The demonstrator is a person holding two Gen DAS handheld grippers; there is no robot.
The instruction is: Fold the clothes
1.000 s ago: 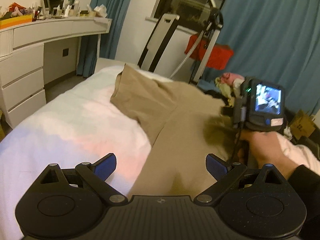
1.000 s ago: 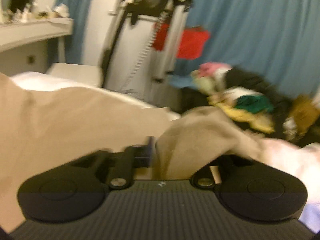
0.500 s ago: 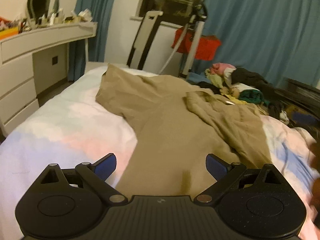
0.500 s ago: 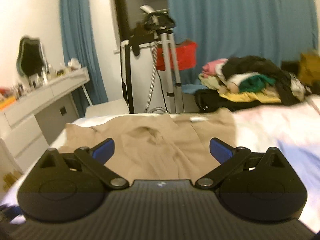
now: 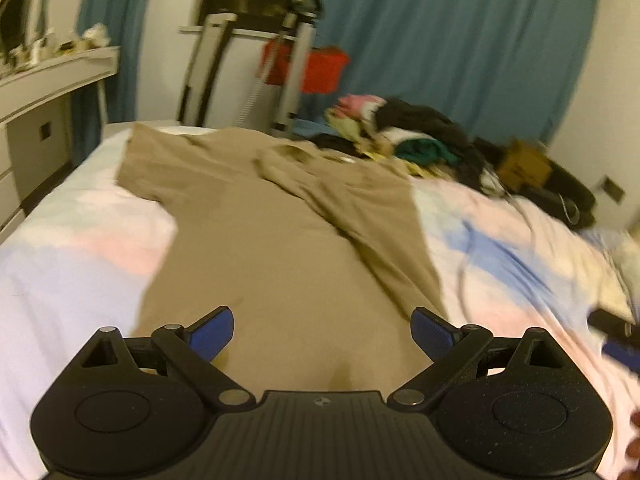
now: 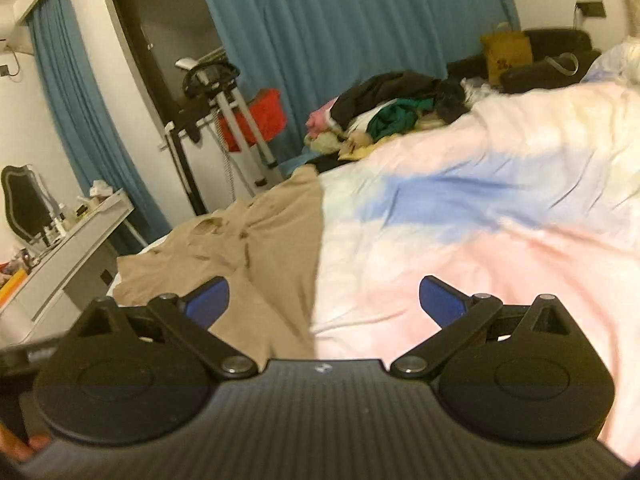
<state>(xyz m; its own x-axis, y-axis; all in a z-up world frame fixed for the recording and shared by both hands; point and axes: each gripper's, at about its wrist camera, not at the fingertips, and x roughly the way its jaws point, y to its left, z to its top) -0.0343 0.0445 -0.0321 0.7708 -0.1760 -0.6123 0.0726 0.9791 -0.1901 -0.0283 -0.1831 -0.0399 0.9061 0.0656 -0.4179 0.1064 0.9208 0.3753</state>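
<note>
Khaki trousers (image 5: 280, 240) spread flat across the bed (image 5: 80, 248), one leg (image 5: 360, 208) folded over on the right side, a rumpled ridge along the fold. Waistband end (image 6: 224, 236) toward the far edge, near the dresser (image 6: 80, 240).

Left hand-held gripper (image 5: 322, 334) wide open above the near end of the trousers, nothing between the blue pads. Right hand-held gripper (image 6: 324, 300) likewise fully spread and empty, jaws opened within the last second and unchanged in the last half second, hanging over the trousers' right edge and the pastel duvet (image 6: 480, 240).

Risks, as judgement: closing on the near hem with the ridge left unsmoothed, locking a crooked crease into the next fold. Pinching duvet together with khaki cloth on the right, dragging the cover along. Grabbing only the top layer, so the folded leg slides off. Pile of unfolded clothes (image 6: 392, 108) well apart at the far side, little chance of snagging.
</note>
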